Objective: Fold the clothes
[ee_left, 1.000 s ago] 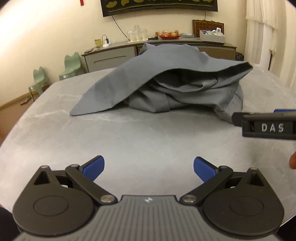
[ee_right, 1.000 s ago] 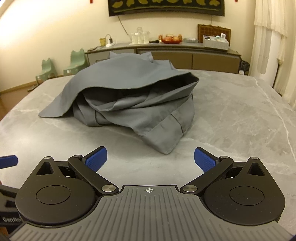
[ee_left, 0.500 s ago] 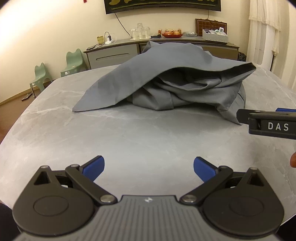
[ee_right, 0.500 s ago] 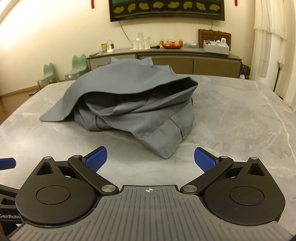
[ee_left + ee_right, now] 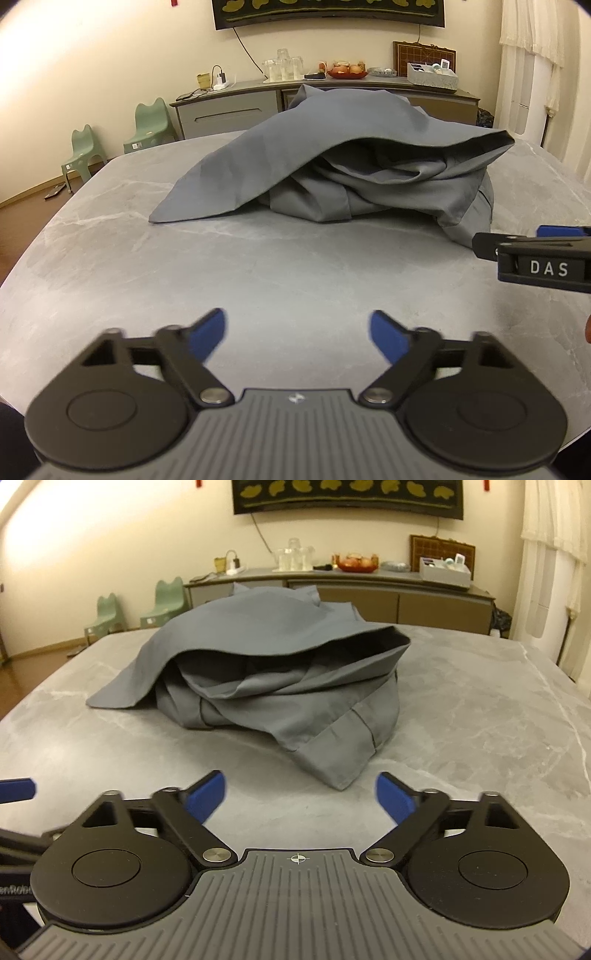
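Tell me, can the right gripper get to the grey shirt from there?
Probably yes: the right gripper, jaws closing on nothing, faces the grey shirt across bare table.

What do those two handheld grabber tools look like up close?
Each is black plastic: two round discs, linked arms with silver pins, blue pads on the fingers, and a ribbed grey body. The left gripper and right gripper match. White letters DAS mark the right one's side.

"DAS" on right gripper (image 5: 532, 254) side.
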`<state>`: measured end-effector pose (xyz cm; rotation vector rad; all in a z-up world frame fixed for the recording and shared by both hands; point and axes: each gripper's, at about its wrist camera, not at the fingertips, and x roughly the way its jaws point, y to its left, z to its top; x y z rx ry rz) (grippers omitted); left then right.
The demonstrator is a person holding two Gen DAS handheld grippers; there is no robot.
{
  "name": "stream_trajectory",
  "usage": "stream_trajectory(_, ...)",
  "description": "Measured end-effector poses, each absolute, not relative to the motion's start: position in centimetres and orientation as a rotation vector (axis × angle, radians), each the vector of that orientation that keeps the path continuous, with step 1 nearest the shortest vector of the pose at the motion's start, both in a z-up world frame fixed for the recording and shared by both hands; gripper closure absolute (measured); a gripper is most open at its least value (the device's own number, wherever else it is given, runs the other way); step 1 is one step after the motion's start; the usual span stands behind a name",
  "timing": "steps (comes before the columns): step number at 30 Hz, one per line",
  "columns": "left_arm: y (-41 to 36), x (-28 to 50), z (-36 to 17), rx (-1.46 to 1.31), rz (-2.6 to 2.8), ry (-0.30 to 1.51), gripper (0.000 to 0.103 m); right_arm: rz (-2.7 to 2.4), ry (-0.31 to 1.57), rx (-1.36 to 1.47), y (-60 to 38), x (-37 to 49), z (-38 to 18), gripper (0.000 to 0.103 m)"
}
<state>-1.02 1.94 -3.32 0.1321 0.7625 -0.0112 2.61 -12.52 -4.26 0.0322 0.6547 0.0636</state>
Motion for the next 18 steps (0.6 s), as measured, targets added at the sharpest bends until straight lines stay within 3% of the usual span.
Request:
stream_trajectory(3,1.99,-1.03,-3.26,0.133,-0.014,0.762,0.059,0.085,0.672,0.036,-12.55,2.75,-4.43,0.046)
stream_trajectory(6,2.00,-1.03,-3.27,0.135,-0.017,0.759,0.081,0.105,0.685,0.043,-12.58,2.85,-4.56,0.067)
stream_trajectory(8,1.99,-1.07,-3.27,0.138,-0.020,0.757,0.090,0.114,0.683,0.041,-12.56,2.78,-4.56,0.078)
stream_trajectory(9,1.96,-1.09,-3.27,0.141,-0.019,0.756,0.094,0.122,0.683,0.044,-12.57,2.76,-4.55,0.092)
stream_trajectory(13,1.87,-1.16,-3.25,0.146,-0.017,0.746,0.102,0.140,0.688,0.057,-12.64,2.75,-4.52,0.100)
stream_trajectory(18,1.96,-1.26,-3.02,0.140,-0.022,0.728,0.103,0.139,0.681,0.046,-12.62,2.63,-4.43,0.101)
